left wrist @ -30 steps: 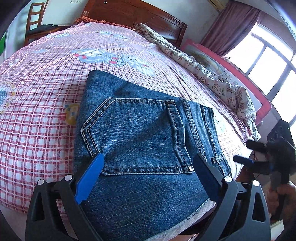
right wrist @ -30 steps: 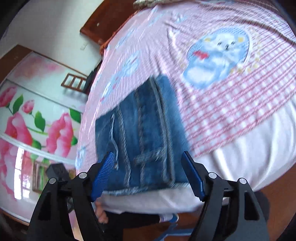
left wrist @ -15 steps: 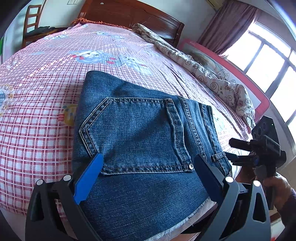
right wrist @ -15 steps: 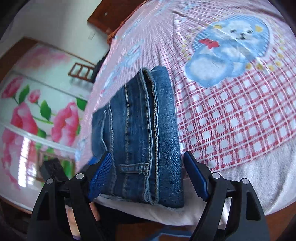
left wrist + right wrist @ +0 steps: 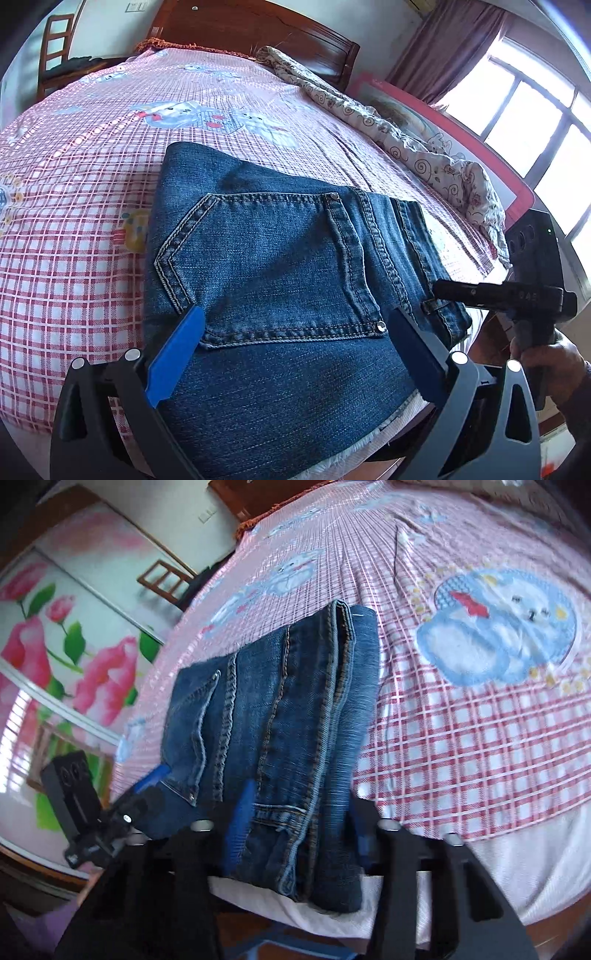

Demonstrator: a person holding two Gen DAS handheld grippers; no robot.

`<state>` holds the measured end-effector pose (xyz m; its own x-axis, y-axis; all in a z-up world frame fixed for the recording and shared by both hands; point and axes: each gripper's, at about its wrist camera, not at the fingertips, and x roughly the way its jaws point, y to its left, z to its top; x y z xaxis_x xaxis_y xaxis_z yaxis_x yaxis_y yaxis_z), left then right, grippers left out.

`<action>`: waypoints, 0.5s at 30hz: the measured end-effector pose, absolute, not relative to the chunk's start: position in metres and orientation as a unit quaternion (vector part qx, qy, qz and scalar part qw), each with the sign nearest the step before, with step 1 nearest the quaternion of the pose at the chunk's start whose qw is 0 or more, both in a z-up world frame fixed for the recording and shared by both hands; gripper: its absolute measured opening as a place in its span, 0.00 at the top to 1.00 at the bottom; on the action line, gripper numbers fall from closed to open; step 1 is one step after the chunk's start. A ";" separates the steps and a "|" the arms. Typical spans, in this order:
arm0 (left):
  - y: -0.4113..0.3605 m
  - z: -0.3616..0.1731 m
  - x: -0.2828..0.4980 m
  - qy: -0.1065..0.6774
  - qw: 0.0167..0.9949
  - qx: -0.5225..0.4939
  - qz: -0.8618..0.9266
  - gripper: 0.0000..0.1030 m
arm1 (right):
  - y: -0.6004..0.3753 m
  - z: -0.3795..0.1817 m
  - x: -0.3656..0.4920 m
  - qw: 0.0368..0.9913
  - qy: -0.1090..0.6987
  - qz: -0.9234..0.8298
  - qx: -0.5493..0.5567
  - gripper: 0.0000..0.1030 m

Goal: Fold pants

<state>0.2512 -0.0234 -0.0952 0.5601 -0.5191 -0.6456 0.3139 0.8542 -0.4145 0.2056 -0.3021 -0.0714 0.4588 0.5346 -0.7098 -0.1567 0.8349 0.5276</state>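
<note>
Folded blue jeans (image 5: 280,266) lie at the near edge of the bed, back pocket up; they also show in the right wrist view (image 5: 280,716). My left gripper (image 5: 291,343) is open, its fingers spread over the jeans' near end below the pocket. My right gripper (image 5: 299,812) is open, one finger on each side of the jeans' waistband edge; it also shows in the left wrist view (image 5: 465,291) at the jeans' right corner. The left gripper shows in the right wrist view (image 5: 147,786) at the jeans' left corner.
The bed has a pink checked sheet (image 5: 74,229) with cartoon prints. A crumpled patterned blanket (image 5: 406,144) lies along the far right side. A wooden headboard (image 5: 251,29) and a chair (image 5: 55,48) stand behind. A window (image 5: 535,122) is at right.
My right gripper has moved in to the jeans, its fingers now around the waistband edge. My left gripper has crept slightly forward over the jeans.
</note>
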 end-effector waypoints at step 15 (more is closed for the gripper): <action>0.078 -0.088 0.293 0.437 0.782 -0.331 -0.296 0.02 | -0.312 -0.098 0.219 0.808 0.496 0.205 0.241 0.76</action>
